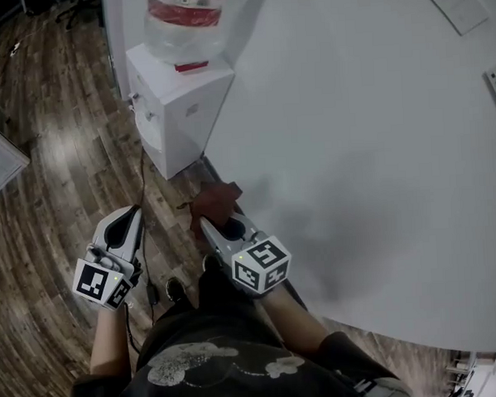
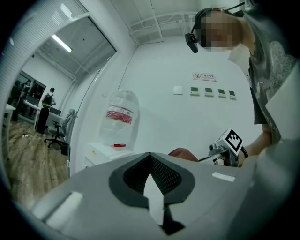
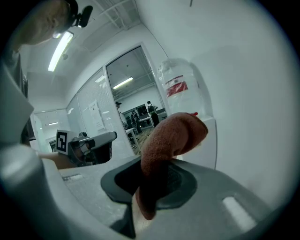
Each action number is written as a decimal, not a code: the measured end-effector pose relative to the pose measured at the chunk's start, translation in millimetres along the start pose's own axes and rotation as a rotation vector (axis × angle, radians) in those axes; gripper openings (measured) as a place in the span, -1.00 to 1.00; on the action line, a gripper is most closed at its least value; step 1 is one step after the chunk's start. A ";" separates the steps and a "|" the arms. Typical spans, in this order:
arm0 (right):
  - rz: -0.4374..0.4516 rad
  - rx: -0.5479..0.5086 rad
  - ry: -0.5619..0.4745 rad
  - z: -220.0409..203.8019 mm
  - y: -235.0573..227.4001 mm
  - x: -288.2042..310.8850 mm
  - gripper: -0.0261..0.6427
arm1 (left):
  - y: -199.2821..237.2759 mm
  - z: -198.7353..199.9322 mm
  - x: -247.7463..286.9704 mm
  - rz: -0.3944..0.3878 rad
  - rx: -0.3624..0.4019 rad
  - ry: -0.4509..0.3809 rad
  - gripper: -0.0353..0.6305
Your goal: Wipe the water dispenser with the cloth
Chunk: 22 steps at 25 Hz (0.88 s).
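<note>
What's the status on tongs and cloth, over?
Left tongs shut, empty. Right tongs shut on cloth. Water dispenser ahead, cloth not touching it. Nothing in between.

The water dispenser (image 1: 181,114) stands far ahead of you, against the wall (image 1: 378,145) on its right, with the bottle (image 1: 185,22) on top. Nearer, the cloth (image 1: 217,202) sits between your right gripper's (image 1: 210,227) jaws, apart from the dispenser; your left gripper (image 1: 135,213) is to its left.

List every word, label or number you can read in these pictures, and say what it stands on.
No text can be read.
Red label on the bottle: print too blurred.
Wall sign with a red symbol: lettering too small.
Sheet on the glass partition: too small.
</note>
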State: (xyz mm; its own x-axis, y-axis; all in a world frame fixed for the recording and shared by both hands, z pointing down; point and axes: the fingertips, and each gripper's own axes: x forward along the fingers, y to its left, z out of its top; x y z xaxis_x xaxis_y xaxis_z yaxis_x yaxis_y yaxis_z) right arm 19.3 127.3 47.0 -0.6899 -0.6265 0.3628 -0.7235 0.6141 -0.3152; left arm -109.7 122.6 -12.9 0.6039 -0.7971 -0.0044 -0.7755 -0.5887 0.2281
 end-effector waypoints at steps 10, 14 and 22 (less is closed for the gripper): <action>0.080 -0.040 -0.062 93.0 -94.2 119.2 -0.74 | 55.5 -0.9 94.7 0.107 -0.010 0.020 -0.84; 0.160 -0.066 -0.066 103.9 -108.8 184.5 -0.74 | 82.9 1.6 134.7 0.152 -0.029 -0.002 -0.84; 0.181 -0.117 -0.073 66.0 -140.6 262.8 -0.74 | 141.5 -58.6 177.2 0.175 -0.046 -0.001 -0.84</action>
State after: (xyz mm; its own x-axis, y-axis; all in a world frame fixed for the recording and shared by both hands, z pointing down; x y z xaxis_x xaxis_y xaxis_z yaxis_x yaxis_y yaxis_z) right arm -61.9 -155.3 128.8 -0.8114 -0.5313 0.2437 -0.5826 0.7687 -0.2640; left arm -101.6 -94.2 75.7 0.4601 -0.8870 0.0380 -0.8595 -0.4343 0.2694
